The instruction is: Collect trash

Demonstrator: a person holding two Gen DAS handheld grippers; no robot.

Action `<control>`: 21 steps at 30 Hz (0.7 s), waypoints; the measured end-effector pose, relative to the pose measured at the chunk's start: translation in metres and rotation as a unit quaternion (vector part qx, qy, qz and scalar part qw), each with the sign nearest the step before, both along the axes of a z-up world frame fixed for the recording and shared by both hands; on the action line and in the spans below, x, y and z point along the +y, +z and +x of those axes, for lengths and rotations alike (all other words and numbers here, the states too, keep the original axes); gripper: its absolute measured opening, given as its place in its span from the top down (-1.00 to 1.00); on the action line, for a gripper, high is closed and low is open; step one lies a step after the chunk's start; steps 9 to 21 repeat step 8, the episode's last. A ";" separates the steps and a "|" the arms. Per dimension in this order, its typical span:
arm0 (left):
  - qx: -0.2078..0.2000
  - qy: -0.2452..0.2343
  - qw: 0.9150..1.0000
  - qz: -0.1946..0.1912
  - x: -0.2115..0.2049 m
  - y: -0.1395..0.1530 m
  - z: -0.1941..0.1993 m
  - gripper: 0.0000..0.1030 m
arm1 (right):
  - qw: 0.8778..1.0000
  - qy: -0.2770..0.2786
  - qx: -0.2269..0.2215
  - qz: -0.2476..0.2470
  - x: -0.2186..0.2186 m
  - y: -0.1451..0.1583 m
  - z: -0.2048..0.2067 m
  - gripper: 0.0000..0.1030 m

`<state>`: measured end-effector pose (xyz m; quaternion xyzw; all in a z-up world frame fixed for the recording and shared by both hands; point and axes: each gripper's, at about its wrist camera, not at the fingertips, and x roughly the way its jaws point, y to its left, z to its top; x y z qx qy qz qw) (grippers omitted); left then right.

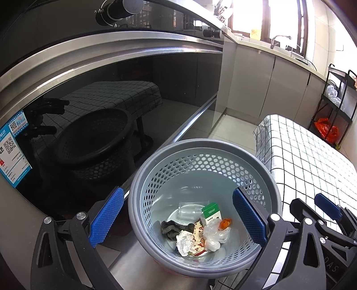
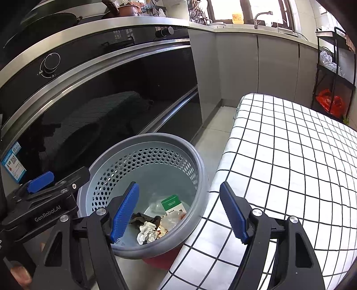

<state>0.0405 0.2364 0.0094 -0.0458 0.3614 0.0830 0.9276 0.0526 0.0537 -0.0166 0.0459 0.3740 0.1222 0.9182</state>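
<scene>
Hovering with jaws apart, empty: left gripper (image 1: 178, 219) over grey perforated plastic basket (image 1: 202, 146); right gripper (image 2: 179, 213) beside "GenRobot.AI" lettering (image 2: 47, 216).

Glossy black oven front (image 2: 116, 93) with steel trim, grey cabinets (image 2: 256, 67) under a pale counter, tap (image 2: 262, 16) at a bright window (image 2: 225, 9), tiled floor (image 2: 214, 131), checked tablecloth (image 2: 290, 156), black shelf rack (image 2: 334, 73)

A grey perforated bin (image 1: 202, 154) stands on the tiled floor (image 2: 214, 127), just beside a table in checked cloth (image 2: 290, 156).
</scene>
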 end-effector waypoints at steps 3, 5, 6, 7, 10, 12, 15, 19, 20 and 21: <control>0.001 0.001 1.000 0.000 0.000 0.000 0.001 -0.86 | 1.000 -0.001 -0.001 0.000 0.000 0.000 0.000 -0.39; 0.002 0.001 1.000 -0.001 0.000 0.000 0.001 -0.86 | 1.000 -0.002 0.000 0.001 0.000 0.000 0.000 -0.39; 0.002 0.001 1.000 -0.001 0.000 0.001 0.001 -0.86 | 1.000 -0.002 0.000 0.001 0.000 0.000 0.000 -0.39; 0.001 0.001 1.000 0.000 0.000 0.001 0.001 -0.86 | 1.000 -0.003 0.000 0.001 0.000 0.000 0.000 -0.39; 0.001 0.001 1.000 0.000 0.000 0.000 0.001 -0.86 | 1.000 -0.003 -0.001 0.001 0.000 0.000 0.000 -0.39; 0.001 0.001 1.000 0.000 0.000 0.000 0.001 -0.86 | 1.000 -0.003 -0.001 0.001 0.000 0.000 0.000 -0.39; 0.001 0.001 1.000 0.000 0.000 0.000 0.001 -0.86 | 1.000 -0.003 -0.001 0.001 0.000 0.000 0.000 -0.39; 0.001 0.001 1.000 0.000 0.000 0.000 0.001 -0.86 | 1.000 -0.003 -0.001 0.001 0.000 0.000 0.000 -0.39; 0.001 0.001 1.000 0.000 0.000 0.000 0.001 -0.86 | 1.000 -0.003 -0.001 0.001 0.000 0.000 0.000 -0.39; 0.001 0.001 1.000 0.000 0.000 0.000 0.001 -0.86 | 1.000 -0.003 -0.001 0.001 0.000 0.000 0.000 -0.39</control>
